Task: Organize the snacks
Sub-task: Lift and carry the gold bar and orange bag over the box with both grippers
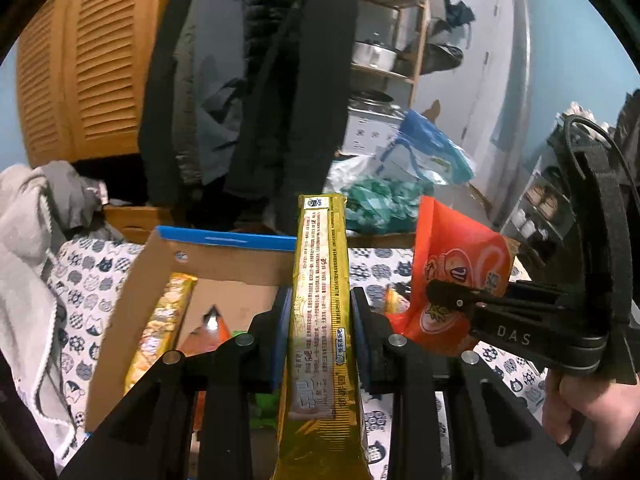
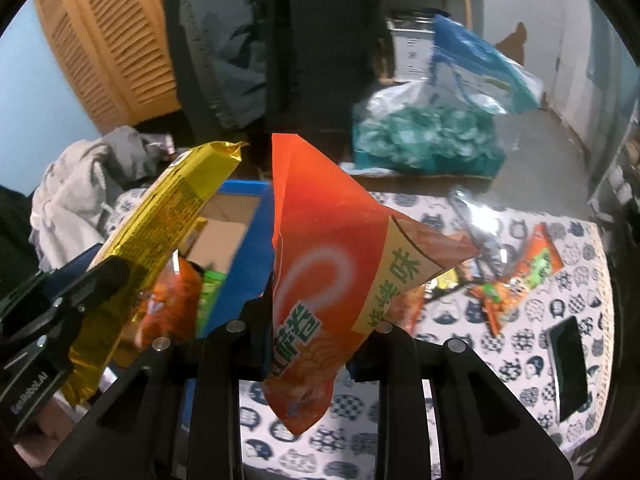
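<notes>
My left gripper (image 1: 320, 332) is shut on a long gold snack packet (image 1: 320, 300), held upright above the near edge of an open cardboard box (image 1: 160, 272) with a blue rim. The box holds another gold packet (image 1: 160, 328) and orange and green packets. My right gripper (image 2: 308, 344) is shut on an orange snack bag (image 2: 320, 248), lifted over the cat-print cloth (image 2: 520, 360) beside the box (image 2: 240, 216). In the left wrist view the right gripper (image 1: 436, 292) and orange bag (image 1: 452, 264) hang at the right. In the right wrist view the left gripper (image 2: 104, 276) and its gold packet (image 2: 160, 220) show at the left.
More orange snack packets (image 2: 520, 280) lie on the cloth at the right, next to a black phone (image 2: 568, 364). A clear bag of teal-wrapped items (image 2: 424, 136) sits at the far edge. Grey clothes (image 1: 36, 240) pile up left of the box. Dark coats (image 1: 248, 80) hang behind.
</notes>
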